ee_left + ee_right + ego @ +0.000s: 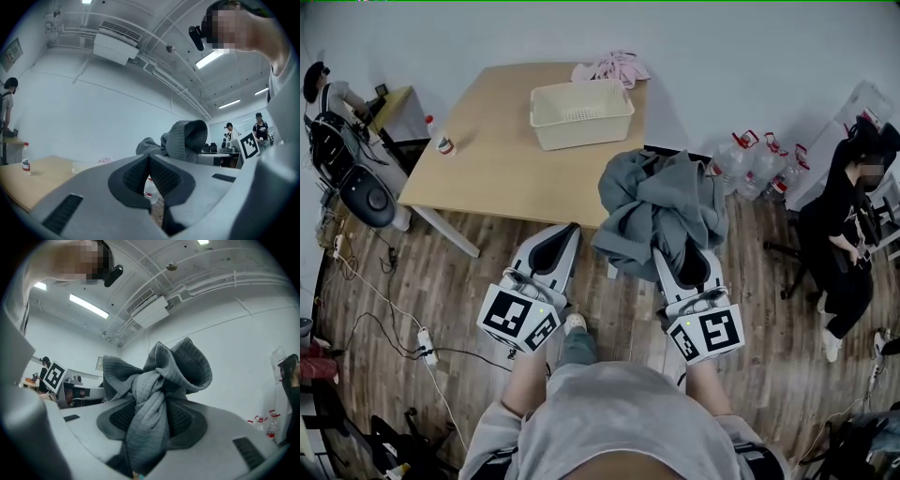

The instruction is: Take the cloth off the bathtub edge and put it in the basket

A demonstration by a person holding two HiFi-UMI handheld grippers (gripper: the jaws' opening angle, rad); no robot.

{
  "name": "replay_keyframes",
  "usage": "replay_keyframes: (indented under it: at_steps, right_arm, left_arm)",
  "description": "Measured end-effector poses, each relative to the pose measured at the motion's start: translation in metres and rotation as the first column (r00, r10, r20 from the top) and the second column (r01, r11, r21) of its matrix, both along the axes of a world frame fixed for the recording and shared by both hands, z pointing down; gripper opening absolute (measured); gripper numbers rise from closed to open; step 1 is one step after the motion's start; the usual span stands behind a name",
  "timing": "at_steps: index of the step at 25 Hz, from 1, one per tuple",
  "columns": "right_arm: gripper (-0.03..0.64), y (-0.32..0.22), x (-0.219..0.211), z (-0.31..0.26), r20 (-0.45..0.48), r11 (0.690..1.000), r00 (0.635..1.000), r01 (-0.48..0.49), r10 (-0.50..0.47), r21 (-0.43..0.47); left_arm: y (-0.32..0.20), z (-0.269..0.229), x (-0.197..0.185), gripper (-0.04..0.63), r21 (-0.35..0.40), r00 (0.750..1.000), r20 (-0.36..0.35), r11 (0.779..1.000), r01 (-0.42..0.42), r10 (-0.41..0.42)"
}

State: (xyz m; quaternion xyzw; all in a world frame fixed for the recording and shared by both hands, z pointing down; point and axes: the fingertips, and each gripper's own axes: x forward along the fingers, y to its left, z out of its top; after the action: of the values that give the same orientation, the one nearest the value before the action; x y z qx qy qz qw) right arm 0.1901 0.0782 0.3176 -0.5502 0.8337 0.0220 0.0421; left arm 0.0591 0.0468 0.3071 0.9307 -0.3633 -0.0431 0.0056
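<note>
1. A light wooden bench [487,159] stands on a plank floor [441,291].
2. A small bottle [437,133] stands upright near the bench's left edge, and a pink garment [609,68] lies at its far edge.
3. Clear water jugs [750,164] with red caps cluster on the floor to the right of the bench.
4. A person in black [844,234] sits at the far right.
5. A white power strip [424,345] with cables lies on the floor at the left.

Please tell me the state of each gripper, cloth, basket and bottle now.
right gripper: fingers shut on the grey cloth
left gripper: fingers together, holding nothing
grey cloth: bunched, held up by the right gripper
basket: upright on the table, empty
pink cloth: crumpled behind the basket
bottle: upright
</note>
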Motion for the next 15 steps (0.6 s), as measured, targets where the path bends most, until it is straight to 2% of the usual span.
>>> replay_keyframes:
  at_steps: [4, 15]
  right_arm:
    - [0.179, -0.041, -0.018, -0.007, 0.001, 1.0, 1.0, -0.019, 0.019, 0.002]
    - [0.179, -0.115, -0.049, 0.0, 0.005, 0.998, 0.998, -0.066, 0.066, 0.002]
  left_arm:
    - [-0.044, -0.007, -0.016, -0.005, 0.003, 1.0, 0.0, 1.0, -0.024, 0.024]
    - [-0.124, -0.003, -0.043, -0.003, 0.009, 0.997, 0.015, 0.997, -0.075, 0.075]
